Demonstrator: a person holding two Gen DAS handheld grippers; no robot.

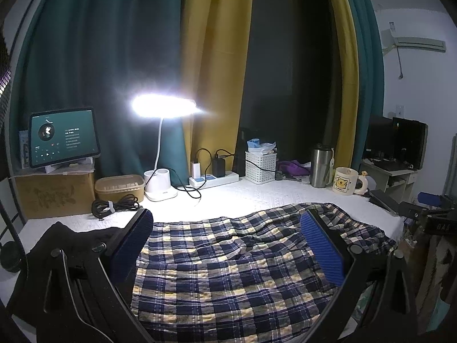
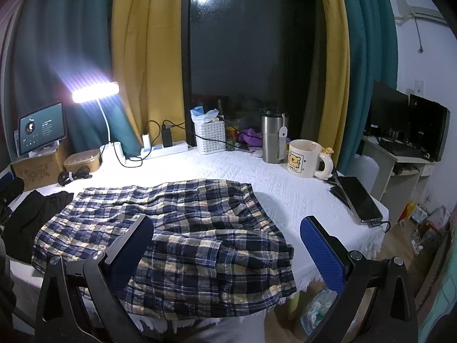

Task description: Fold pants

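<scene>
Navy, white and yellow plaid pants lie spread and rumpled on the table's white cloth, one end hanging over the near edge. In the left wrist view the pants fill the foreground. My left gripper is open above the pants, its blue pads wide apart and holding nothing. My right gripper is open above the near right part of the pants, empty. Its right finger is past the table edge.
A black garment lies left of the pants. At the back stand a lit desk lamp, tablet, cardboard box, power strip, white basket, steel tumbler and bear mug. A phone lies at the right edge.
</scene>
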